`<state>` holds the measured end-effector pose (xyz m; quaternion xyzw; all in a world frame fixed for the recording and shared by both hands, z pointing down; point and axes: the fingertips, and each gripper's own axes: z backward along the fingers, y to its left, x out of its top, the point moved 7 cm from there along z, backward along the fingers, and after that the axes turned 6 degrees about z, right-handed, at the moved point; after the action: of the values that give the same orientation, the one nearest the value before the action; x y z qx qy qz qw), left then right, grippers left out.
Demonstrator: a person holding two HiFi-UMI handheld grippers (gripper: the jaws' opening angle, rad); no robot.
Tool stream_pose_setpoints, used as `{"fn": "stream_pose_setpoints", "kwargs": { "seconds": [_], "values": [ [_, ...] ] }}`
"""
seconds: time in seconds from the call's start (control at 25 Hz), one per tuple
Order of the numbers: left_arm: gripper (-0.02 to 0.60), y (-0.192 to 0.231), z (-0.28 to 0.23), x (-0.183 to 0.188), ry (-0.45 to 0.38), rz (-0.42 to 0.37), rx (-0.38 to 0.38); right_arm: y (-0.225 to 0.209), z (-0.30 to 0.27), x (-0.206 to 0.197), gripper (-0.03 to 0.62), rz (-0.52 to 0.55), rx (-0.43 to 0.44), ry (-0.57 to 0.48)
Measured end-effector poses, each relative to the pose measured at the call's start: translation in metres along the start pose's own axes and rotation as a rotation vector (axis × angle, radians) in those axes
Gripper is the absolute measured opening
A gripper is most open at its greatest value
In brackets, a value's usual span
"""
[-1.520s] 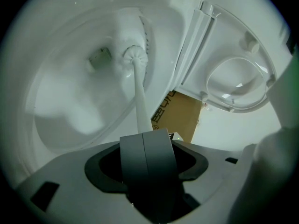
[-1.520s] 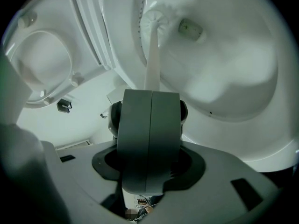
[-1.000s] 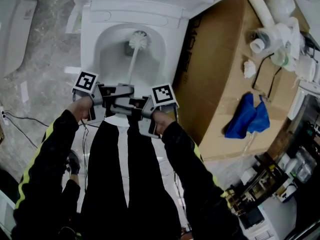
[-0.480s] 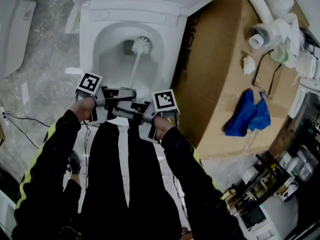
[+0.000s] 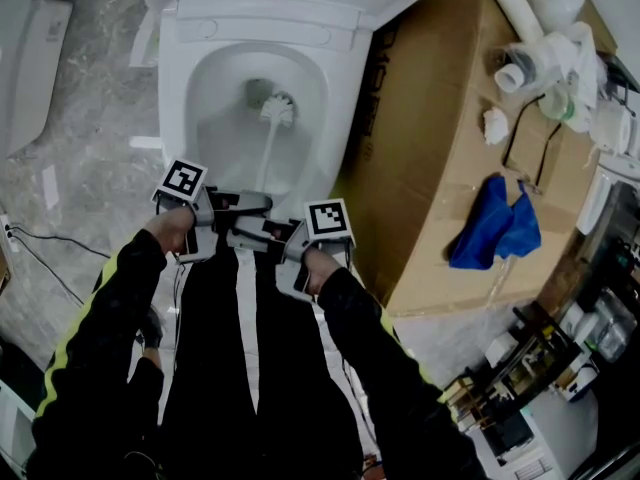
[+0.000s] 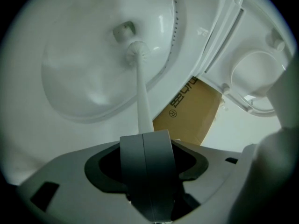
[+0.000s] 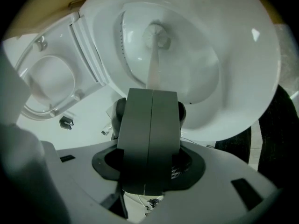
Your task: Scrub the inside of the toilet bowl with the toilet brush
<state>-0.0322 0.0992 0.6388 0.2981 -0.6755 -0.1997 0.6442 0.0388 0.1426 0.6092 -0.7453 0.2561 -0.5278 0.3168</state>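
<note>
Head view: white brush (image 5: pixel 269 136) inside bowl (image 5: pixel 176 80)

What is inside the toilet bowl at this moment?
The brush head rests near the drain hole at the bottom of the toilet bowl. The left tool and right tool hide the handle's near end and the bowl's front edge.

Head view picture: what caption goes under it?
Left gripper and right gripper hold the toilet brush inside the toilet bowl.

The grey marbled floor (image 5: pixel 90 118) carries the white toilet (image 5: pixel 190 38), with a large cardboard box (image 5: pixel 430 168) just beside it. A thin black cable (image 5: pixel 40 243) trails across the floor on the other side of the toilet.
</note>
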Motion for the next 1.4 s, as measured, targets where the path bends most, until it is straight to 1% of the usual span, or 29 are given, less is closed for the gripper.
{"fn": "stream_pose_setpoints", "kwargs": {
  "seconds": [0.28, 0.48, 0.72, 1.04, 1.4],
  "values": [
    [0.258, 0.012, 0.006, -0.014, 0.006, 0.070, 0.024, -0.008, -0.002, -0.017, 0.204, -0.061, 0.008, 0.008],
    [0.258, 0.016, 0.009, -0.021, 0.013, 0.124, 0.057, -0.009, -0.004, -0.025, 0.204, -0.115, 0.036, 0.031],
    [0.258, 0.019, 0.014, -0.029, -0.033, 0.167, 0.065, -0.010, -0.004, -0.030, 0.204, -0.159, 0.029, 0.076],
    [0.258, 0.018, 0.025, -0.035, -0.111, 0.191, 0.035, -0.005, -0.012, -0.031, 0.205, -0.178, -0.008, 0.133],
    [0.258, 0.012, 0.037, -0.023, -0.166, 0.177, 0.005, 0.004, -0.025, -0.018, 0.206, -0.159, -0.036, 0.164]
  ]
}}
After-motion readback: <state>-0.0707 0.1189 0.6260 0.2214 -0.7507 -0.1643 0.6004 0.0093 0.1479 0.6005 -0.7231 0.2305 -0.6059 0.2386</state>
